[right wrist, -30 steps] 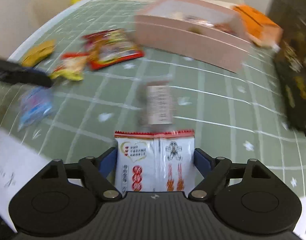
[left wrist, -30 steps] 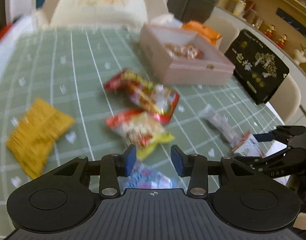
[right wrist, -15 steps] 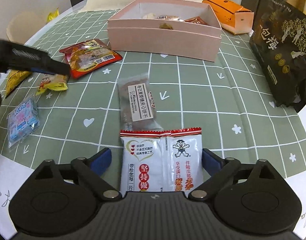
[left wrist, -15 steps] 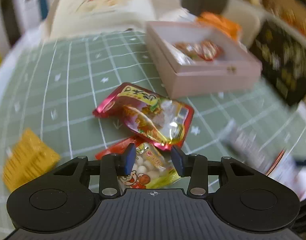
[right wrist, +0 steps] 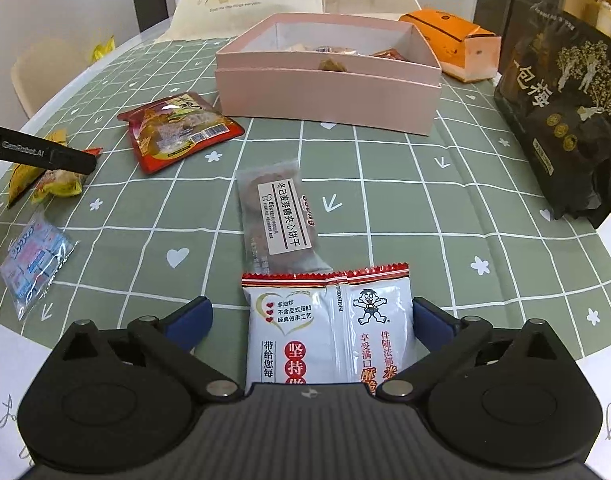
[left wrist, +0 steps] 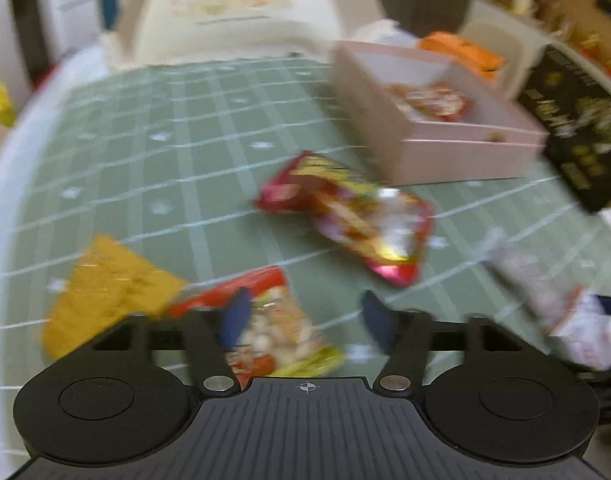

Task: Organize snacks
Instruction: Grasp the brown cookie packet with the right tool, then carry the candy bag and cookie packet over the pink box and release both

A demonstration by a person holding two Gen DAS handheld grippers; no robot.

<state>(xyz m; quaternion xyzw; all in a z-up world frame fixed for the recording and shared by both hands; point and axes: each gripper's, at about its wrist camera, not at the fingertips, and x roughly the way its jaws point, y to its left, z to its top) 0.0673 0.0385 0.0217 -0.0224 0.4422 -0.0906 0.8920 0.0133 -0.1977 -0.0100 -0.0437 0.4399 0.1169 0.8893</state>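
The left gripper (left wrist: 303, 316) hangs open over a red snack bag (left wrist: 265, 328); the right gripper (right wrist: 311, 316) spreads wide around a white packet (right wrist: 325, 328) at the table's (right wrist: 465, 208) near edge.

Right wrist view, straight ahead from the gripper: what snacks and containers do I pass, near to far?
White rice-cracker packet between the open right gripper fingers → clear biscuit packet → pink box.

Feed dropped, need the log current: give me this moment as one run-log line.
left gripper: open, over red-yellow snack packet | right gripper: open around white rice-cracker packet | pink box: holds some snacks
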